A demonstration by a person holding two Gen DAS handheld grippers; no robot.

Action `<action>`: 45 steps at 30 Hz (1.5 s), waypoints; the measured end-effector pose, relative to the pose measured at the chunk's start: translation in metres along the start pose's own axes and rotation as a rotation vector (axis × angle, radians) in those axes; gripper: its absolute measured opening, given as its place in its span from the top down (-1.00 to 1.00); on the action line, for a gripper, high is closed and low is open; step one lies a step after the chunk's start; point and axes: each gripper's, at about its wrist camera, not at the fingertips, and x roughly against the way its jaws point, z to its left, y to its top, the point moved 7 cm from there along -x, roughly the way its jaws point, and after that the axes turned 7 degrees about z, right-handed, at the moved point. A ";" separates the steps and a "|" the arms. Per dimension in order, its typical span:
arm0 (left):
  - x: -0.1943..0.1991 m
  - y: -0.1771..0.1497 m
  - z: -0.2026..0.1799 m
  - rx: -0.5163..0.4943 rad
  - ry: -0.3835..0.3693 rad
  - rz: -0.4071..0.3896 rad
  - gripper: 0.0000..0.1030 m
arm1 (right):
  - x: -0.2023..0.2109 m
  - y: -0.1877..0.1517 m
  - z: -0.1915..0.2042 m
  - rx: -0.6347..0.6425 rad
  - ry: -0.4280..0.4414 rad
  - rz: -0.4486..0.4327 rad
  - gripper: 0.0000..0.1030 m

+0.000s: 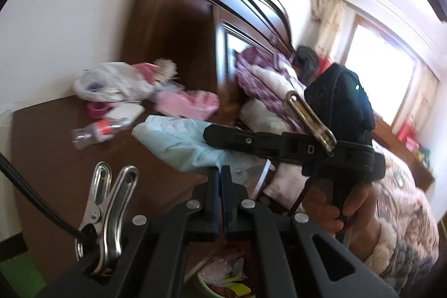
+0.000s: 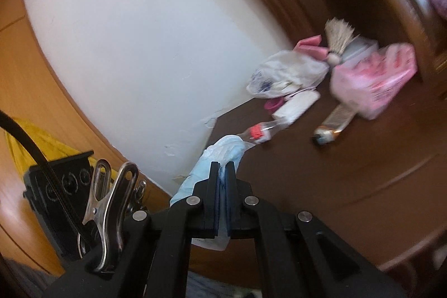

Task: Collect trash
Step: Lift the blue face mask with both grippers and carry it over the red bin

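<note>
A crumpled light blue sheet point(image 1: 178, 141) hangs over the dark brown table point(image 1: 69, 172). My left gripper point(image 1: 222, 169) is shut, and the sheet's lower corner runs into its tips. My right gripper point(image 1: 208, 133) reaches in from the right with a hand point(image 1: 357, 211) on its grip. In the right wrist view my right gripper point(image 2: 222, 166) is shut on the blue sheet point(image 2: 223, 151), which shows between its pads. Further back on the table lie a clear bottle with a red label point(image 1: 92, 131) point(image 2: 259, 130), a white plastic bag point(image 1: 109, 83) point(image 2: 285, 71) and a pink bag point(image 1: 187, 102) point(image 2: 374, 80).
A green bin with wrappers point(image 1: 223, 284) sits below my left gripper. A white box point(image 2: 296, 105), a tube point(image 2: 332, 124) and a small brush point(image 2: 339, 35) lie on the table. To the right are a bed point(image 1: 405, 214), a dark headboard point(image 1: 195, 18) and a person in a dark jacket point(image 1: 343, 91).
</note>
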 end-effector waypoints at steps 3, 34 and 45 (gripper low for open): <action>-0.016 -0.008 -0.029 -0.067 -0.003 0.040 0.98 | 0.024 -0.013 -0.011 0.037 -0.047 -0.011 0.93; -0.119 -0.136 -0.134 -0.226 -0.095 0.412 0.97 | 0.091 -0.168 -0.103 0.039 -0.293 0.213 0.93; -0.152 -0.183 -0.119 -0.224 -0.065 0.550 0.97 | 0.054 -0.217 -0.132 -0.005 -0.315 0.366 0.93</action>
